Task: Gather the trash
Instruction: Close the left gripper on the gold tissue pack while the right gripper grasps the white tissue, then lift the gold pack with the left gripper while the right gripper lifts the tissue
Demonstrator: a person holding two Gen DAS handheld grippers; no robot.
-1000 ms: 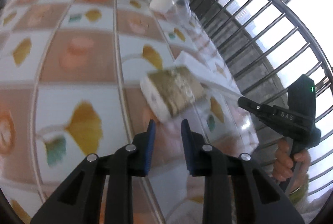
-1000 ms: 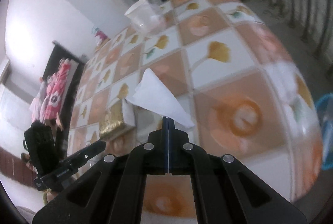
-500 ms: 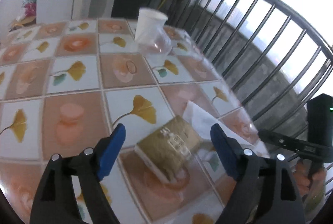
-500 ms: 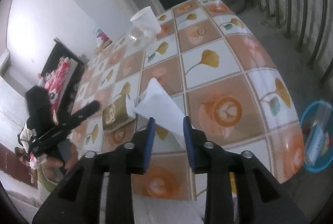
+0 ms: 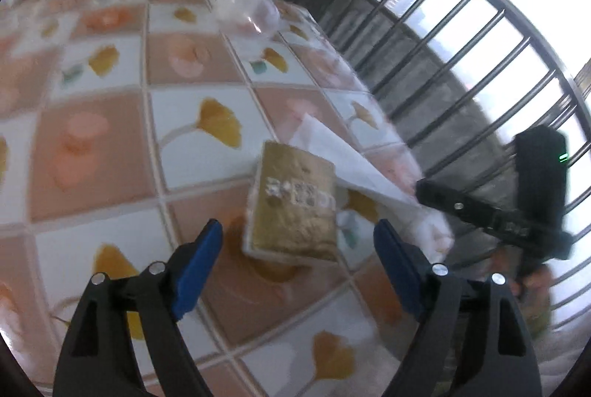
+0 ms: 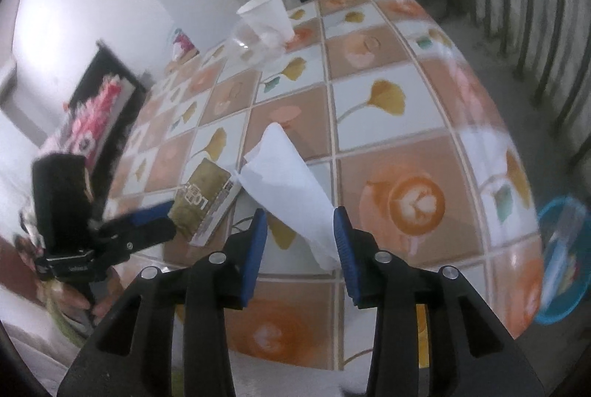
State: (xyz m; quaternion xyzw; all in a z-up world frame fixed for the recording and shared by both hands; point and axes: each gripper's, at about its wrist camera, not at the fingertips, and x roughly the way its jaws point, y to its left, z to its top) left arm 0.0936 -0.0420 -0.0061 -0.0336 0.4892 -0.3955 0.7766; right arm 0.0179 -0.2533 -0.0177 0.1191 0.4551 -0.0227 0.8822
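Note:
A gold box (image 5: 291, 205) lies flat on the tiled table (image 5: 92, 153), just ahead of my left gripper (image 5: 297, 249), which stands wide open with nothing between its pads. A white folded paper (image 6: 291, 182) lies beside the box (image 6: 207, 197), overlapping its edge. The paper's near end sits between the jaws of my right gripper (image 6: 300, 234). These jaws are opening and the pads do not press on it. In each wrist view the other gripper appears: the right (image 5: 480, 212) and the left (image 6: 147, 223), each held by a hand.
A white paper cup (image 6: 269, 13) and a clear plastic cup (image 6: 251, 42) stand together at the far side of the table. On the floor to the right sits a blue basket (image 6: 561, 256) with scraps inside. A metal railing (image 5: 461, 38) runs along the table's right side.
My left gripper went from nearly shut to wide open and pulled back a little from the gold box. My right gripper, shut at the paper's near end before, has parted its jaws.

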